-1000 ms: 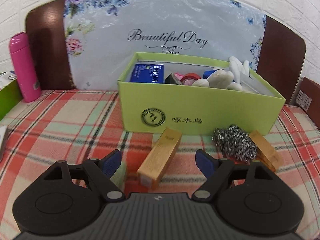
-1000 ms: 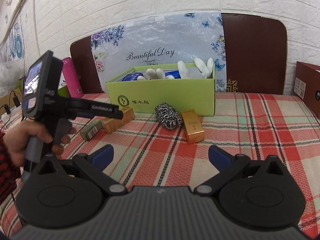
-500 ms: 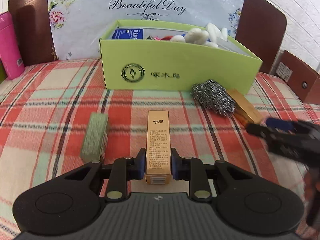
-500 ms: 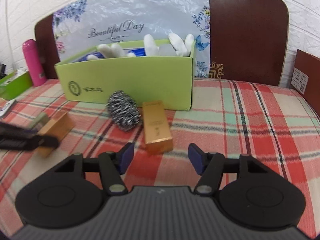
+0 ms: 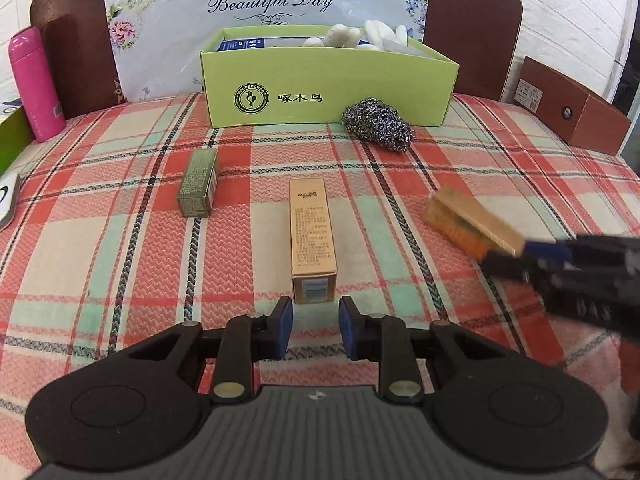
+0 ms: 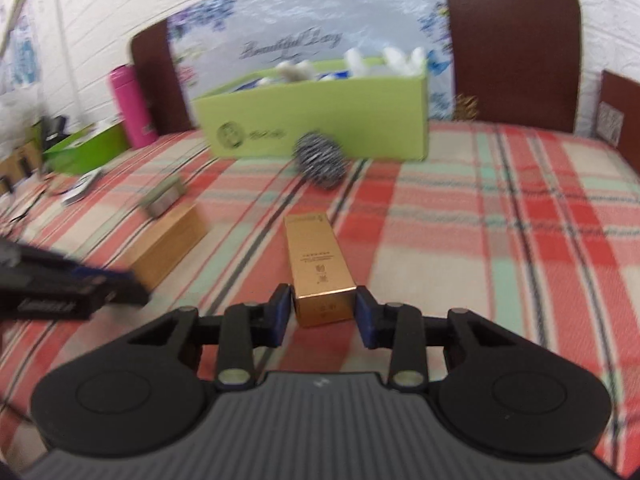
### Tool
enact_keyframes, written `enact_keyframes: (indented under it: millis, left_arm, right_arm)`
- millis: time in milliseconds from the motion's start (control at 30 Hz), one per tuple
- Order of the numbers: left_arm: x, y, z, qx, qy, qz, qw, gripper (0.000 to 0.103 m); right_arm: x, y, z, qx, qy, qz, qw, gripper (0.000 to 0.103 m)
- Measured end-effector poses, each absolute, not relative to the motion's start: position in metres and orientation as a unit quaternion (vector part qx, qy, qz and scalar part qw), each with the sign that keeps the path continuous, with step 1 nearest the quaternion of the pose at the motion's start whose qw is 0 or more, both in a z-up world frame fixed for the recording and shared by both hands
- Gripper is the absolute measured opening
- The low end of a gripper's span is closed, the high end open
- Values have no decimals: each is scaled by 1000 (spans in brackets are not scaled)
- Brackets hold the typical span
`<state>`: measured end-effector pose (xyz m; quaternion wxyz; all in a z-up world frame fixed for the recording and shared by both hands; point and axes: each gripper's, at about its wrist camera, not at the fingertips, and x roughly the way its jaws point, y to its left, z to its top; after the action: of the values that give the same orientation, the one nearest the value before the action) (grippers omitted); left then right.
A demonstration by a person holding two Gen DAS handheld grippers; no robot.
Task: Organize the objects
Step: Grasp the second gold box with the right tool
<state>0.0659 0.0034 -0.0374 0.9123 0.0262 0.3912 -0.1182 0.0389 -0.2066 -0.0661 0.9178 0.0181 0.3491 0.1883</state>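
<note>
A slim gold box lies lengthwise on the plaid cloth, its near end just ahead of my left gripper. The jaws are opening, a narrow gap apart, with nothing pressed between the pads. My right gripper is closing on the near end of a wider gold box, and both pads sit against its sides. In the left wrist view that wider gold box shows blurred at the right. Behind stand the lime-green storage box, a steel-wool scourer and a small olive box.
A pink bottle stands at the far left beside a green carton. A brown box sits at the far right. A floral bag and dark chair backs line the wall behind the storage box.
My left gripper shut on the slim gold box, drew it back from the storage box, then parted slightly. My right gripper came down, narrowed around the wider gold box and pulled it off the scourer.
</note>
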Motion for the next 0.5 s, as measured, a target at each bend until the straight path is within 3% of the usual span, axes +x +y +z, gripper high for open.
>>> enact_keyframes:
  millis: [100, 400, 500]
  left_arm:
    - [72, 1, -39, 29, 392, -102, 914, 49]
    - [95, -13, -31, 13, 384, -114, 916, 51]
    - [106, -14, -32, 7, 390, -114, 914, 47]
  right_arm:
    - [30, -199, -63, -4, 341, 193, 920, 42]
    - [44, -186, -57, -39, 336, 204, 918, 44]
    - [49, -185, -57, -40, 337, 206, 918, 44]
